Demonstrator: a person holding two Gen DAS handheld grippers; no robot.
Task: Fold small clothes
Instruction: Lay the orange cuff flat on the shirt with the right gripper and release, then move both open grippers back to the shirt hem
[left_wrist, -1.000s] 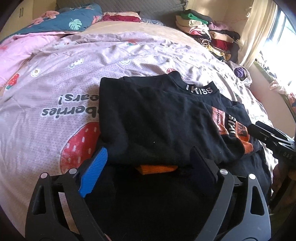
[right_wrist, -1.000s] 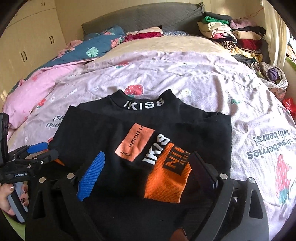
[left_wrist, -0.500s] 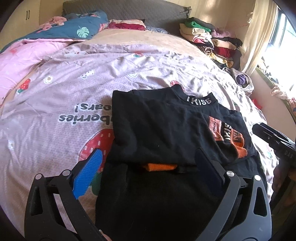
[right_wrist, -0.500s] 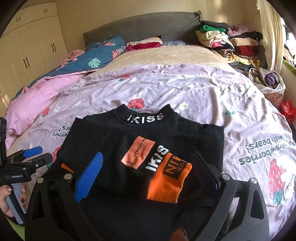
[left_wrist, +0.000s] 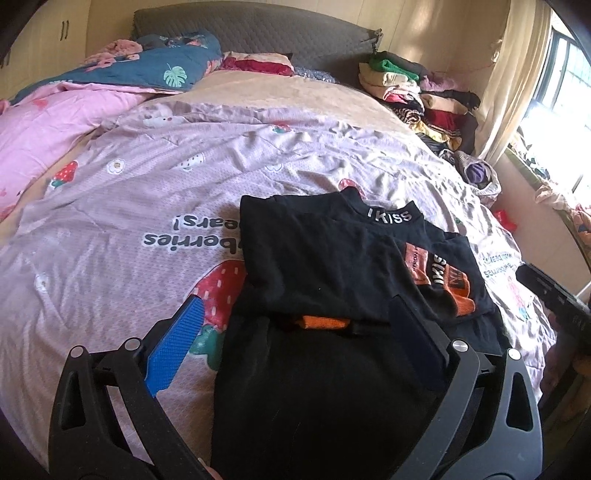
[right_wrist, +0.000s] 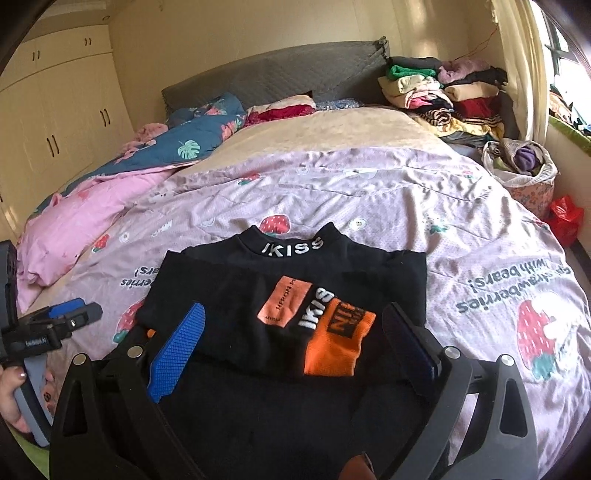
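A black sweater (left_wrist: 332, 266) with an "IKISS" collar lies flat on the lilac strawberry quilt (left_wrist: 129, 206), both sleeves folded across its chest. One orange cuff (right_wrist: 340, 343) rests on the right, and another orange cuff (left_wrist: 325, 322) peeks out lower down. My left gripper (left_wrist: 295, 310) hovers open above the sweater's lower left part, with nothing between its pads. Over the lower right part my right gripper (right_wrist: 294, 310) also stands open and empty. A hand (right_wrist: 14, 398) holds the left gripper (right_wrist: 70, 317) at the edge of the right wrist view.
Stacked folded clothes (right_wrist: 443, 96) fill the bed's far right corner by the grey headboard (right_wrist: 277, 77). Pink bedding (left_wrist: 55, 122) and a blue leaf-print quilt (left_wrist: 159, 70) lie far left. A bag of clothes (right_wrist: 521, 162) and a red bag (right_wrist: 563, 218) sit beside the bed.
Both grippers have drawn back and risen from the sweater, so more of the bed shows. The sweater has not moved.
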